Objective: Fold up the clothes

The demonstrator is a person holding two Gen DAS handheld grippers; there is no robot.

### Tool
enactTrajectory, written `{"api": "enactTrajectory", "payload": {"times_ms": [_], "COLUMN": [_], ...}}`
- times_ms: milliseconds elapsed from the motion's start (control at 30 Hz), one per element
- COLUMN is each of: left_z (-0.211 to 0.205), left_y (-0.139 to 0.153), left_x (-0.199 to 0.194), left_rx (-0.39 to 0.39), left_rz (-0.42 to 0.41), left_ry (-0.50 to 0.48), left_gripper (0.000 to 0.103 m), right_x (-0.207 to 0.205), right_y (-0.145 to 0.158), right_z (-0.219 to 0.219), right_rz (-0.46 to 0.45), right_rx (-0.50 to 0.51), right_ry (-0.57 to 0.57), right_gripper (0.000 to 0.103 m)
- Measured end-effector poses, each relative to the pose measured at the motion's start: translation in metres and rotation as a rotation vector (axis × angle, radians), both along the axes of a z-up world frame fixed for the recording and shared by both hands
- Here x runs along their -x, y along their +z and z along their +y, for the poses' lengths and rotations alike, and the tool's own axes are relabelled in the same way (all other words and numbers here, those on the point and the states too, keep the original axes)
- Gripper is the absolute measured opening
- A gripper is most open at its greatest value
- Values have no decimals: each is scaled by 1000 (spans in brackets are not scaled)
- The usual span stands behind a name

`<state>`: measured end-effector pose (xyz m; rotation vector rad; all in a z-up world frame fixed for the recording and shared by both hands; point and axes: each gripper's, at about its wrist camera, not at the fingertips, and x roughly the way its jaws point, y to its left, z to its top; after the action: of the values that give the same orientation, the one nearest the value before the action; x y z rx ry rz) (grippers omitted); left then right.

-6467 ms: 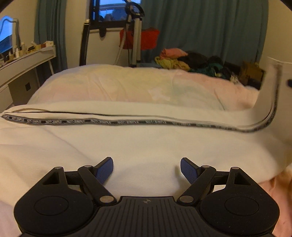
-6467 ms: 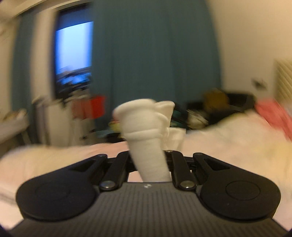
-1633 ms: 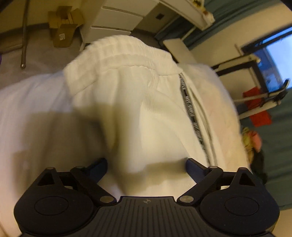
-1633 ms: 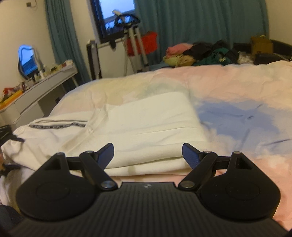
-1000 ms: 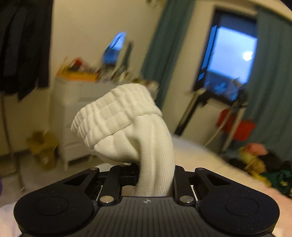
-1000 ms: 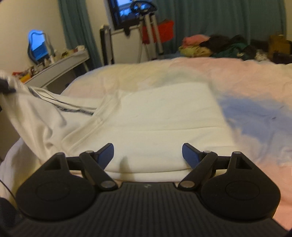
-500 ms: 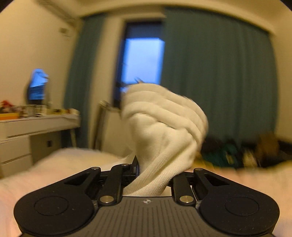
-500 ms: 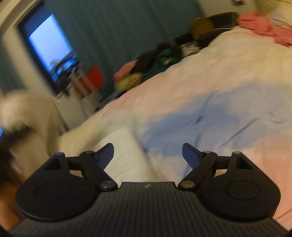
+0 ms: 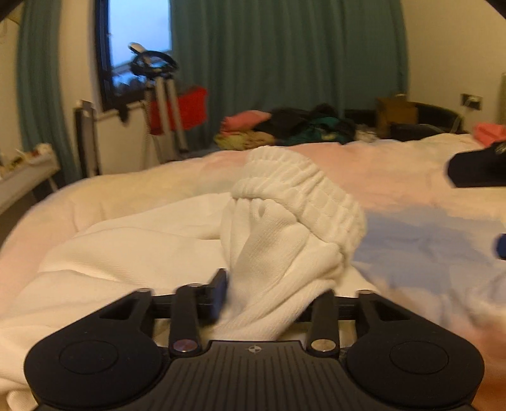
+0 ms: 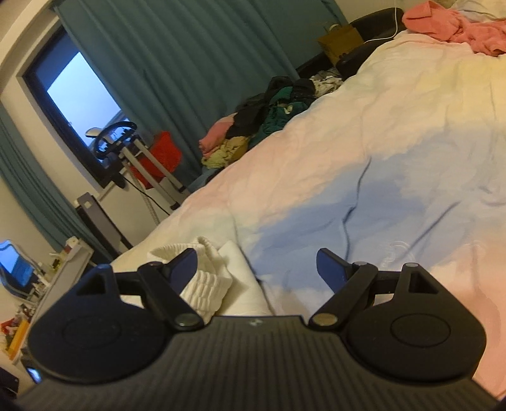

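Note:
White trousers [image 9: 132, 240] lie partly folded on the bed. Their ribbed waistband [image 9: 303, 196] is bunched up just in front of my left gripper [image 9: 272, 294], whose jaws stand partly apart around the cloth; the left finger is blurred. The waistband rests on the folded part of the trousers. My right gripper [image 10: 256, 264] is open and empty above the bed, to the right of the trousers; the waistband [image 10: 205, 278] shows behind its left finger. The right gripper's edge shows at the far right of the left wrist view [image 9: 501, 246].
The bed has a pink, blue and yellow duvet [image 10: 395, 164]. A pile of clothes [image 9: 284, 126] lies beyond its far edge by the teal curtain. A pink garment [image 10: 455, 25] lies at the far right. A white dresser [image 9: 25, 177] stands to the left.
My left gripper has carried the waistband over and down onto the folded trousers, and its jaws have come apart. The right gripper has swung to the right, still open.

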<state>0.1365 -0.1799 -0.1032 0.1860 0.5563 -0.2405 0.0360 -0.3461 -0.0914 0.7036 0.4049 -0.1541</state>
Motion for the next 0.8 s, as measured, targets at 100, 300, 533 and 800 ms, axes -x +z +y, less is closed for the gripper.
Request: {"api": "enactTrajectory", "payload": {"times_ms": [100, 300, 533, 800], "left_z": [22, 82, 157, 202], "left_y": [8, 44, 71, 72], "left_x": [8, 54, 101, 96], "left_rx": [16, 64, 101, 173], "left_rz": [20, -6, -92, -47], "left_ry": [-24, -46, 65, 169], "left_gripper": [90, 97, 101, 101], "right_x": [2, 10, -2, -58], "right_y": [4, 10, 2, -13], "right_z": [2, 5, 17, 43], "right_rz": [-20, -56, 4, 114], "right_rx": [0, -19, -123, -136], "right_ry": [13, 54, 179, 267], "right_gripper": [84, 84, 85, 84]}}
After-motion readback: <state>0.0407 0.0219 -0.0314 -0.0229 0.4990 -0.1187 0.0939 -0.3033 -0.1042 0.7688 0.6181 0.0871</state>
